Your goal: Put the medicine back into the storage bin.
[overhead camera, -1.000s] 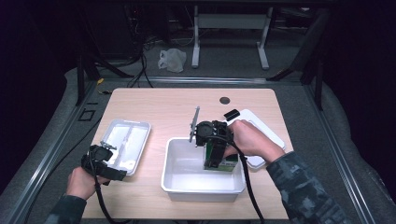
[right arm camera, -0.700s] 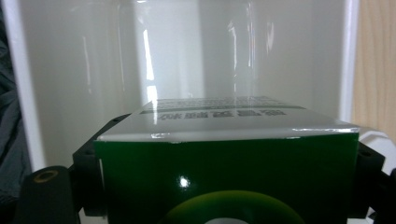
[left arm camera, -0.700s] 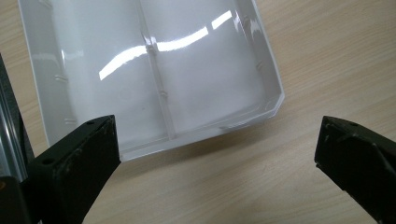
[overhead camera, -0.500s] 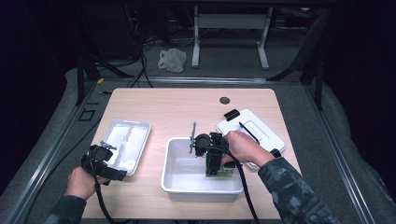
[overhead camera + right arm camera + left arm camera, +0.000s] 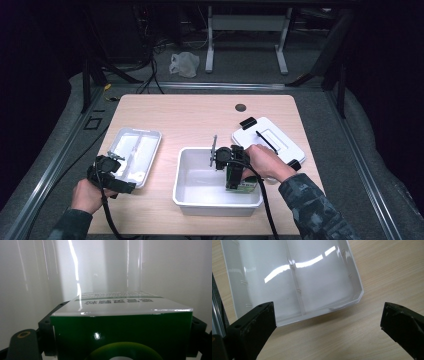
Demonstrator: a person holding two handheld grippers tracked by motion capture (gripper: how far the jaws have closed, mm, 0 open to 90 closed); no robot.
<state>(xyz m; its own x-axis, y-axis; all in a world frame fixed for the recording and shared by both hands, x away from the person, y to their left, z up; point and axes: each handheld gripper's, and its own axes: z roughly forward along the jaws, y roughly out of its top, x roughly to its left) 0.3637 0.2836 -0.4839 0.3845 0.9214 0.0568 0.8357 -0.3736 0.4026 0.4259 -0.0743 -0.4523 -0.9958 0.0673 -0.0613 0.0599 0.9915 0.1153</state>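
My right gripper [image 5: 232, 175] is shut on a green box with a white printed face [image 5: 243, 186] and reaches down inside the deep white bin [image 5: 200, 205], near its right wall. In the right gripper view the green box [image 5: 122, 325] sits between both black jaws, with the bin's glossy wall [image 5: 32, 277] close behind it. At the table's front left my left gripper [image 5: 112, 172] is open with nothing in it, just off the near end of a shallow white divided tray [image 5: 135, 152]. The left gripper view has that tray [image 5: 294, 277] beyond the wide-apart jaws of the left gripper [image 5: 327, 312].
A white lid with black clips [image 5: 267, 140] lies on the table behind and to the right of the bin. A dark round hole [image 5: 240, 107] marks the tabletop's far side. Bare wood runs between tray and bin.
The right gripper has sunk with the green box from above the bin's rim down into the bin. The left gripper has stayed put.
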